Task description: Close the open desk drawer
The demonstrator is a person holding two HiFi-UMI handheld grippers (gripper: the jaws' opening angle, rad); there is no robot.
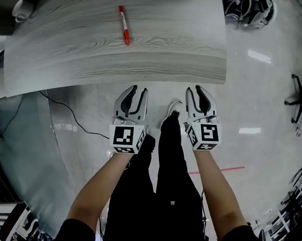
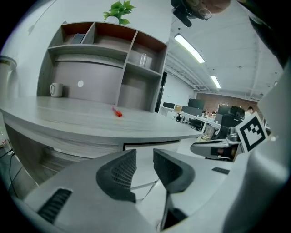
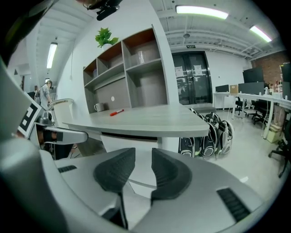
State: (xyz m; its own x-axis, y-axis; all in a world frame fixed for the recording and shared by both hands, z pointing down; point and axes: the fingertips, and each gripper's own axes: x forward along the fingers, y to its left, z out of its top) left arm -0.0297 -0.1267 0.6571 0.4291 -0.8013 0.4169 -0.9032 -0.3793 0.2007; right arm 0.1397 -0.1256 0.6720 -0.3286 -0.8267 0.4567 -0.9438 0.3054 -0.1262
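Observation:
The grey wood desk fills the top of the head view, with a red pen lying on it. Under the desktop a white drawer front shows with a dark gap above it; how far it stands out I cannot tell. My left gripper and right gripper hang side by side over the floor, just short of the desk's front edge. Each is open by a narrow gap, with nothing between the pads, and neither touches the drawer.
The person's legs in black trousers stand between the grippers. A black cable runs across the floor at the left. Bags lean at the desk's right end. A shelf unit with a mug stands behind the desk.

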